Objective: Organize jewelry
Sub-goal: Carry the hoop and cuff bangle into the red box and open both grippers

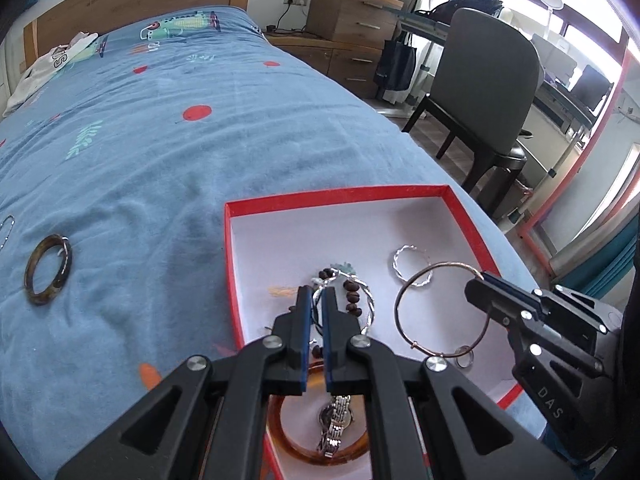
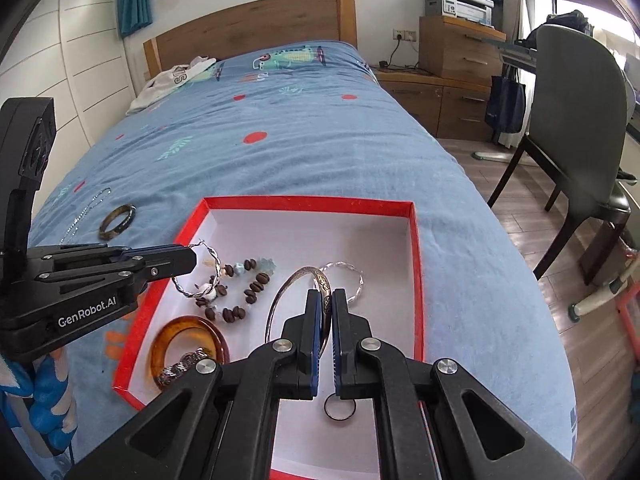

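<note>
A red box (image 1: pixel 336 196) (image 2: pixel 308 200) with a white floor lies on the blue bedspread. My left gripper (image 1: pixel 317 290) (image 2: pixel 194 258) is shut on a twisted silver bangle (image 1: pixel 371 304) (image 2: pixel 218 270) over the box's left part. Over the right part, my right gripper (image 2: pixel 327 292) (image 1: pixel 478 278) is shut on a thin metal bangle (image 2: pixel 276 304) (image 1: pixel 396 308). Inside lie a brown bead bracelet (image 2: pixel 240 314), an amber bangle (image 2: pixel 176 326), a silver watch (image 1: pixel 336 420), another silver bangle (image 2: pixel 348 266) and a small ring (image 2: pixel 325 406). A dark bangle (image 1: pixel 29 276) (image 2: pixel 106 228) and a thin chain (image 2: pixel 84 212) rest on the bed, left of the box.
The bed's right edge drops off just past the box, with a dark chair (image 2: pixel 576 120) and wooden drawers (image 2: pixel 460 64) beyond. A white garment (image 2: pixel 168 80) lies near the headboard. A blue plush toy (image 2: pixel 44 400) sits at the near left.
</note>
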`<state>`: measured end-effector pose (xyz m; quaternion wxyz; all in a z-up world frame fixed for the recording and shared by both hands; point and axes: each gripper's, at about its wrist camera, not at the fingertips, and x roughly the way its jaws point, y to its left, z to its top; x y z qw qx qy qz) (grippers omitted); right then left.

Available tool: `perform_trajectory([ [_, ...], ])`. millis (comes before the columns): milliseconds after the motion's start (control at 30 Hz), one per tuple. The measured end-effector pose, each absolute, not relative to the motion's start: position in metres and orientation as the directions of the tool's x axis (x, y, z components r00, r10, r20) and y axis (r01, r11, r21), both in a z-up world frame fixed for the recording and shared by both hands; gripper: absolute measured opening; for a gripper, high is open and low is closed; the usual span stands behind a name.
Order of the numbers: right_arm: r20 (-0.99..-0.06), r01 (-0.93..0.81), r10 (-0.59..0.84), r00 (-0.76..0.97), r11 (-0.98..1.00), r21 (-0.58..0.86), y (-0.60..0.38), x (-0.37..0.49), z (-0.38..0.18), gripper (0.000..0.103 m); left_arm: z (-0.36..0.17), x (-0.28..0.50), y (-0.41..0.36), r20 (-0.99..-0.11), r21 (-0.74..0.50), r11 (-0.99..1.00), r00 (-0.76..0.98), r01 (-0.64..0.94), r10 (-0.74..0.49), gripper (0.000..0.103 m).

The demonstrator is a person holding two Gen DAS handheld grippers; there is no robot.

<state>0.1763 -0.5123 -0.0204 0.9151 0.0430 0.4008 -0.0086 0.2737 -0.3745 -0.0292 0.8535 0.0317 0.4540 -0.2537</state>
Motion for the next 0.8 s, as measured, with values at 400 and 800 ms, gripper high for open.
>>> perform_trajectory([
  [400,-0.777,0.019,0.017,0.629,0.999,0.038,-0.521,0.184,-0.046,0.005,-0.065,0.286,-0.374,-0.819,-0.2,0.891,0.43,0.408,-0.381,0.005],
  [800,-0.795,0.009,0.004,0.607,1.0,0.012,-0.52,0.182,-0.053,0.006,-0.061,0.282,-0.373,-0.818,-0.191,0.898,0.441,0.397,-0.369,0.008],
])
